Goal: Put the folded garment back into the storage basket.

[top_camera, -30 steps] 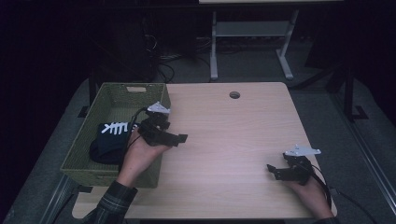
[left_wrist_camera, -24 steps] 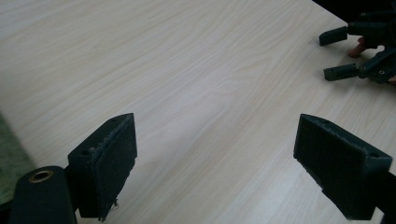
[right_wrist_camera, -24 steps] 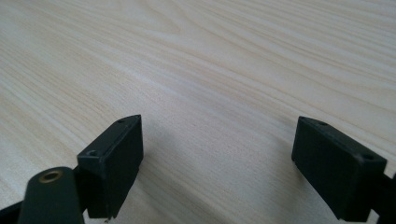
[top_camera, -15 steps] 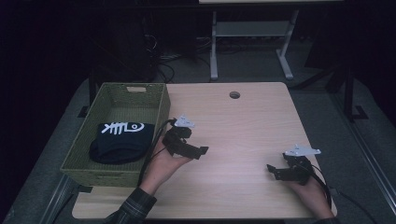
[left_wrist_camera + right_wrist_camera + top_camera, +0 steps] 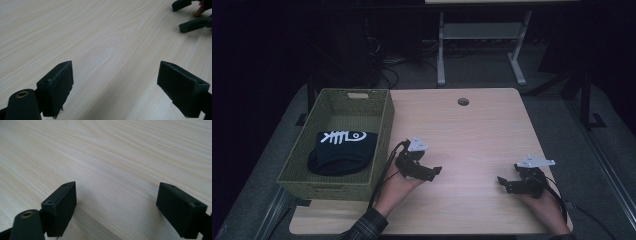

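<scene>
A green woven basket (image 5: 382,125) stands at the table's left edge with a folded black cloth (image 5: 343,152) bearing a white print inside it. My left gripper (image 5: 435,172) rests low over the bare wooden table (image 5: 472,135) just right of the basket, its jaws wide open with nothing between them (image 5: 115,85). The right gripper (image 5: 503,184) sits near the table's front right, also open and empty (image 5: 116,206), and its two jaws appear again far off in the left gripper view (image 5: 192,17).
A round cable hole (image 5: 463,101) lies near the table's far edge. A white desk frame (image 5: 477,40) stands on the dark floor behind. Bare tabletop stretches between the two grippers and toward the far side.
My left gripper has come out from over the basket, moving right and down to the tabletop, and the black cloth stays in the basket. The right gripper has not moved.
</scene>
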A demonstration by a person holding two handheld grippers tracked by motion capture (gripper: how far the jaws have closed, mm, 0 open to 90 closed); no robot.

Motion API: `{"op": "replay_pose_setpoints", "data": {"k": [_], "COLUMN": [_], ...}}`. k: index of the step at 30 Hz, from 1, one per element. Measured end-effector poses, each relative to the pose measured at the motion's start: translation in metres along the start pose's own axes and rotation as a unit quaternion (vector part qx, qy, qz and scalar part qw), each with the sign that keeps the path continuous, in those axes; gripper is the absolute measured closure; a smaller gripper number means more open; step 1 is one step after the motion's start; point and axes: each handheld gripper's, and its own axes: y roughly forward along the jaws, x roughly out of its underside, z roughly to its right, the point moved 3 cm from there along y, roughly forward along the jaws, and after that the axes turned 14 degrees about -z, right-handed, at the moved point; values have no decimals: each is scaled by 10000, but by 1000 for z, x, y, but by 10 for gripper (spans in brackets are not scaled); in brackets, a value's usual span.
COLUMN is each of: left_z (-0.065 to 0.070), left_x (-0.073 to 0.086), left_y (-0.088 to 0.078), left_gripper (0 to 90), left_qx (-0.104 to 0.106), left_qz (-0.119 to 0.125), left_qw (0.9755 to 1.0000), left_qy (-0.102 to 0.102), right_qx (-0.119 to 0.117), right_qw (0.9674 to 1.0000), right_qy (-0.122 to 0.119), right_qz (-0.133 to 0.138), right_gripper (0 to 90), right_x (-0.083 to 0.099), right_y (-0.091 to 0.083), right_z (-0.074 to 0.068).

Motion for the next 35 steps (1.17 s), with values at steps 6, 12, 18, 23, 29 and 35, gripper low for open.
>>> {"op": "replay_pose_setpoints", "data": {"k": [6, 12, 18, 23, 29, 35], "left_z": [-1, -3, -4, -3, -3, -3], "left_x": [8, 16, 23, 27, 27, 27], "left_y": [16, 31, 46, 51, 51, 51], "left_gripper": [132, 132, 132, 128, 128, 128], "left_qx": [9, -122, -302, -449, -450, -437], "left_qz": [-84, -168, -385, -224, -225, -224], "left_qw": [10000, 9998, 9988, 9986, 9986, 9987], "left_qy": [-30, -17, 44, 180, 176, 158], "right_qx": [-2, -14, -16, -19, -19, -20], "right_qw": [10000, 10000, 10000, 10000, 10000, 10000], "right_qy": [4, -2, -3, -8, -11, -10], "right_qz": [1, -9, -15, -17, -17, -15], "right_gripper": [160, 156, 153, 150, 149, 150], "right_x": [0, 1, 1, 1, 1, 1], "right_y": [0, 0, 0, -1, -1, -1], "right_z": [0, 0, -1, -1, -1, -1]}}
